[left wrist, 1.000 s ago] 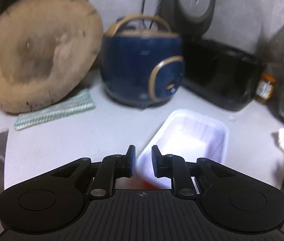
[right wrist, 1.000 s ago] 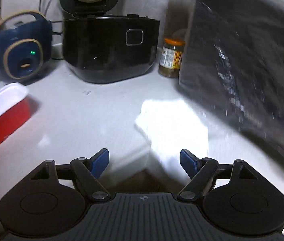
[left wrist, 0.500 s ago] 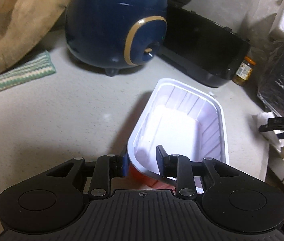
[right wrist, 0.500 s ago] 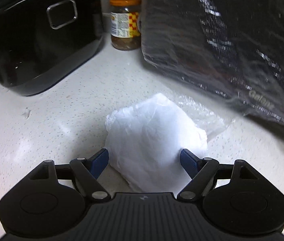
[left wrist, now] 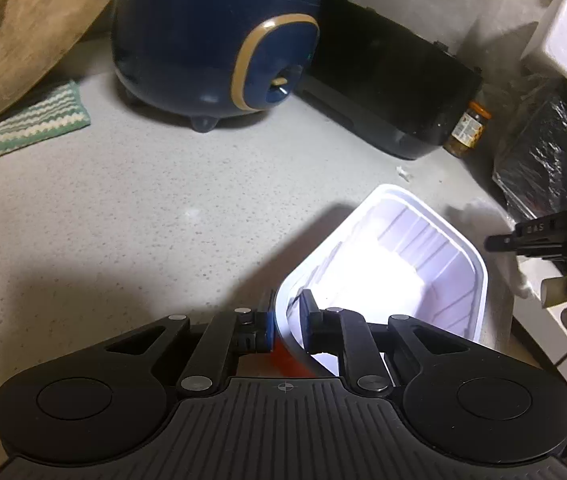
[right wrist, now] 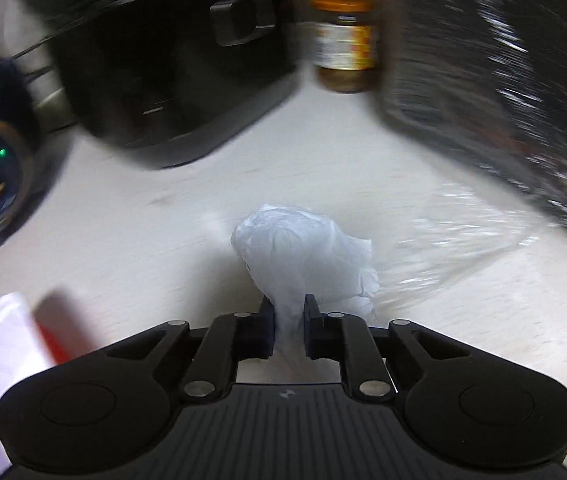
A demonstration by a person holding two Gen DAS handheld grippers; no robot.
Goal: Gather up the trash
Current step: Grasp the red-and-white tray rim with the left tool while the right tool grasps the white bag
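A: White crumpled plastic wad [right wrist: 303, 256] is sitting pinched in the right gripper [right wrist: 287, 328]. Jaws have just been closing and are now clamping its neck, with the bulk bulging out past the tips over the grey speckled countertop [right wrist: 203, 216].

B: Left side?

A: The left gripper [left wrist: 286, 322] has just been closing too and is now biting the near rim of the white-lined red plastic tray [left wrist: 403, 264], one pad outside, one inside. The tray is sitting low on the counter; I can't tell if it's lifted.

B: Progress?

A: Both pieces are gripped, I'd say; neither is binned. A clear film scrap [right wrist: 455, 236] is lying loose beside the wad. No bin is showing, so drop-off is still pending.
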